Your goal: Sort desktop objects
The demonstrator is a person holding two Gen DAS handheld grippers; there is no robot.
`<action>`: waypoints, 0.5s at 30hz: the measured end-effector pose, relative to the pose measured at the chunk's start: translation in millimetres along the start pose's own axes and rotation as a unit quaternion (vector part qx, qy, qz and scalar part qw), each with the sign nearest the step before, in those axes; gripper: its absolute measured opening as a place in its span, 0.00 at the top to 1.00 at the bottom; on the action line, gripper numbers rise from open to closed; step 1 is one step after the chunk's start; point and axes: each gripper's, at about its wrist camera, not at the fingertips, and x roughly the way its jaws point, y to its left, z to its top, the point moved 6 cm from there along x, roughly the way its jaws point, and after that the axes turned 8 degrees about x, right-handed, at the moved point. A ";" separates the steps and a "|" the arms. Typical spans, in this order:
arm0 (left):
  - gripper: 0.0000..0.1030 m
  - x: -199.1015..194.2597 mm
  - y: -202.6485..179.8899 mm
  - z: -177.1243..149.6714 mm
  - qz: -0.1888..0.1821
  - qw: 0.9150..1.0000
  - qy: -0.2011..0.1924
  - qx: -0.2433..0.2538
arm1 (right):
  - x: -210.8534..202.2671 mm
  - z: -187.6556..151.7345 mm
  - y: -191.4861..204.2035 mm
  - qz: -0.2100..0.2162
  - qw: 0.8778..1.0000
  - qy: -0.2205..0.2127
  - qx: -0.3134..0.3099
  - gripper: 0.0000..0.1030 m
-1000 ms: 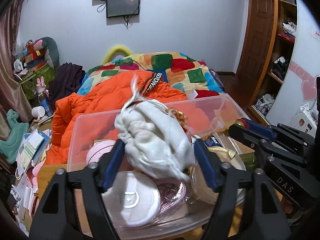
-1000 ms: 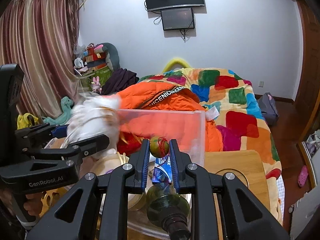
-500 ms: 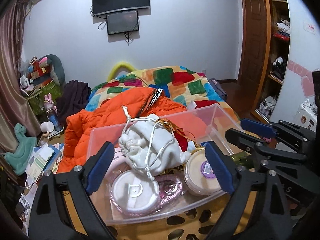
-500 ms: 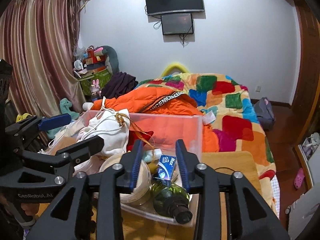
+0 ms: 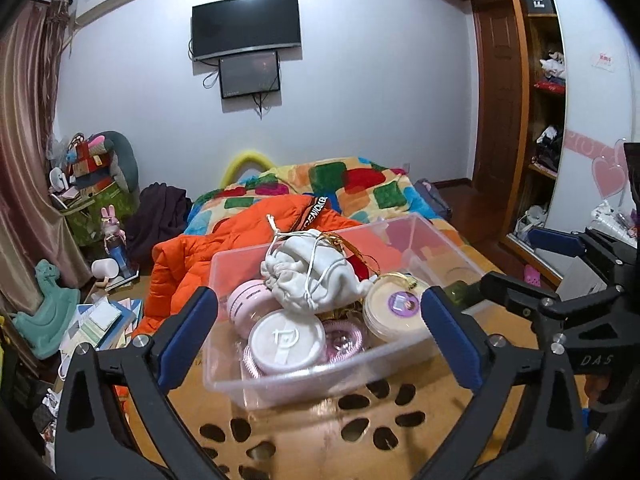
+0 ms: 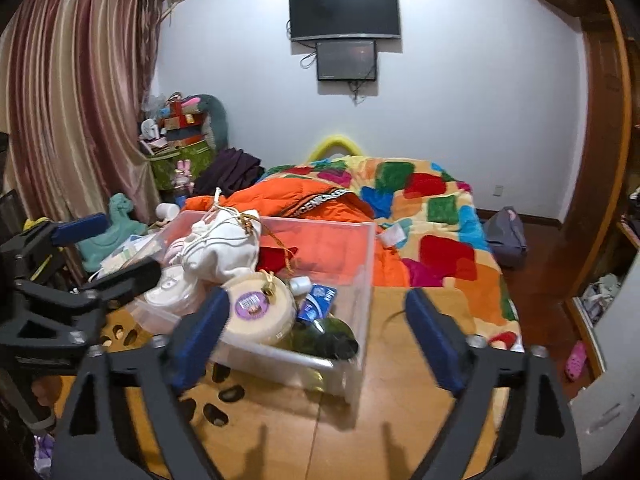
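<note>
Both grippers empty, fingers wide apart: L gripper (image 5: 320, 336) & R gripper (image 6: 316, 336) above tabletop (image 6: 400, 392); white drawstring pouch (image 5: 310, 276) atop items in clear plastic bin (image 5: 304, 380)

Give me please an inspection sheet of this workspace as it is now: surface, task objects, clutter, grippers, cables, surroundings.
Surface: wooden table with oval cut-outs near its front edge.
Job's things: clear plastic bin holds white drawstring pouch, white round jar, cream round tin, pink case, green bottle, blue packet.
Clutter: nothing seen on the table outside the bin.
Grippers: left gripper open, empty; right gripper open, empty.
Cables: wires hang under wall screens.
Surroundings: bed with orange jacket, curtain.
</note>
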 end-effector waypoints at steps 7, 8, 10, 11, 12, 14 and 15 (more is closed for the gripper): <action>0.00 -29.0 2.9 -8.7 -0.012 1.000 -0.019 -0.021 | -29.8 -6.7 -0.4 -0.010 1.000 -0.015 0.003 0.01; 0.00 -34.6 3.3 -9.5 -0.013 0.999 -0.026 -0.027 | -34.5 -8.9 0.7 -0.010 1.000 -0.018 0.003 0.01; 0.00 -43.7 0.8 -12.0 -0.010 0.999 -0.032 -0.033 | -39.2 -13.5 1.2 -0.007 1.000 -0.018 0.008 0.01; 0.00 -47.4 -0.7 -13.7 -0.008 0.999 -0.034 -0.035 | -41.6 -16.4 1.7 -0.004 1.000 -0.017 0.012 0.01; 0.00 -51.6 -1.4 -14.7 -0.005 0.999 -0.036 -0.036 | -44.2 -19.1 2.7 -0.001 1.000 -0.017 0.016 0.01; 0.00 -59.0 -3.0 -17.3 0.002 0.998 -0.038 -0.039 | -48.7 -25.3 4.7 0.002 1.000 -0.015 0.021 0.01; 0.00 -63.4 -3.3 -19.8 0.007 0.998 -0.042 -0.044 | -51.2 -28.6 6.0 0.002 1.000 -0.015 0.021 0.01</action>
